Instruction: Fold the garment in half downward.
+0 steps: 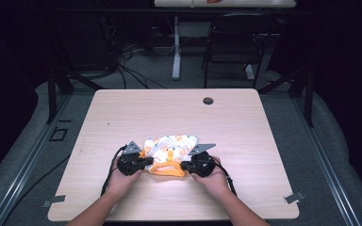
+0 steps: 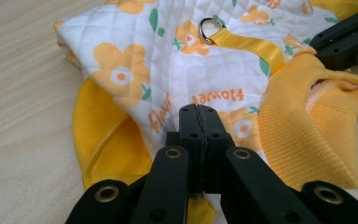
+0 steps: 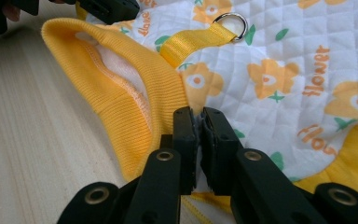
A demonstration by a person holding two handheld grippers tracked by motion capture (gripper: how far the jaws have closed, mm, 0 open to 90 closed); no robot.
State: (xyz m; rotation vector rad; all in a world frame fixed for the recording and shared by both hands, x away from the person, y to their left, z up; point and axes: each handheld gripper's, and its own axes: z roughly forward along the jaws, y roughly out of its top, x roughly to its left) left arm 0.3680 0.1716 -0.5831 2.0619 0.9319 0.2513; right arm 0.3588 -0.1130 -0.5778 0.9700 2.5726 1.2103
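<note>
Gripping: both grippers pinch the near edge of a small quilted garment (image 1: 169, 153) on the table (image 1: 245, 141).
Garment: white quilted cloth with orange flowers and the word "flower", yellow ribbed trim, lying flat near the middle of the table's near half.
Left gripper (image 2: 198, 116): jaws pressed together on the cloth at the garment's left near edge, beside a yellow ribbed cuff (image 2: 107, 144).
Right gripper (image 3: 199, 122): jaws nearly together, a thin fold of cloth pinched between them, just right of the yellow collar (image 3: 135, 88).
Strap: a yellow webbing strap (image 3: 191, 39) with a metal ring (image 3: 233, 23) lies on the garment's back, far from both jaws.
Hands: left hand (image 1: 120, 179) and right hand (image 1: 214, 181) hold the grippers at the near table edge.
Background: a black chair (image 1: 238, 42) stands beyond the far side.
</note>
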